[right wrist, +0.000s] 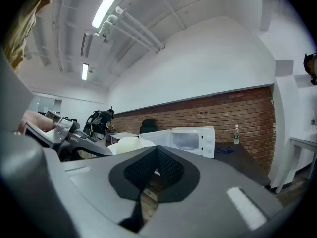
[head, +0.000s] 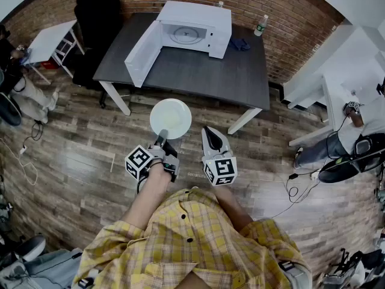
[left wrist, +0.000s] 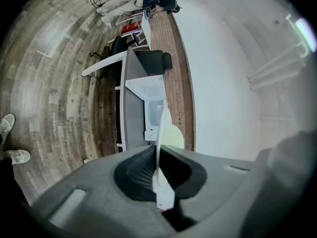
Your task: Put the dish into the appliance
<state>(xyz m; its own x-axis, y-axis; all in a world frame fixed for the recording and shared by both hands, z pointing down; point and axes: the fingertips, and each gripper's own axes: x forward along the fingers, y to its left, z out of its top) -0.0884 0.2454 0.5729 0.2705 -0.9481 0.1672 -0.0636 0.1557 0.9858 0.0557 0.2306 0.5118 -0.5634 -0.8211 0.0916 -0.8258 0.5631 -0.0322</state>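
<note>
The dish is a round white plate (head: pixel 171 118), held out flat over the wood floor in front of the table. My left gripper (head: pixel 161 138) is shut on its near rim. In the left gripper view the plate (left wrist: pixel 160 142) stands edge-on between the black pads of that gripper (left wrist: pixel 157 175). The white microwave (head: pixel 194 31) sits on the dark table (head: pixel 204 74) with its door (head: pixel 143 53) swung open to the left and its turntable showing. My right gripper (head: pixel 207 132) hangs beside the plate, shut and empty; its own view shows the pads (right wrist: pixel 148 175) closed together.
A water bottle (head: pixel 260 24) and a blue cloth (head: pixel 239 43) lie right of the microwave. A black office chair (head: pixel 96 17) and a small white table (head: pixel 51 41) stand at far left. A white desk (head: pixel 337 71) and seated people flank the room. Cables (head: pixel 27 155) trail on the floor.
</note>
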